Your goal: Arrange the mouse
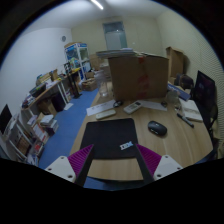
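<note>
A dark computer mouse (pixel 157 128) lies on the wooden desk (pixel 190 145), to the right of a black mouse pad (pixel 112 136) with a small white label. My gripper (pixel 113 160) is above the near edge of the pad, well short of the mouse and to its left. Its two fingers with magenta pads (pixel 82 157) stand wide apart and hold nothing.
A large cardboard box (pixel 138 75) stands at the back of the desk. A monitor (pixel 206 92) and dark items stand at the right. A white keyboard (pixel 103 110) lies beyond the pad. Shelves and clutter line the left wall over a blue floor.
</note>
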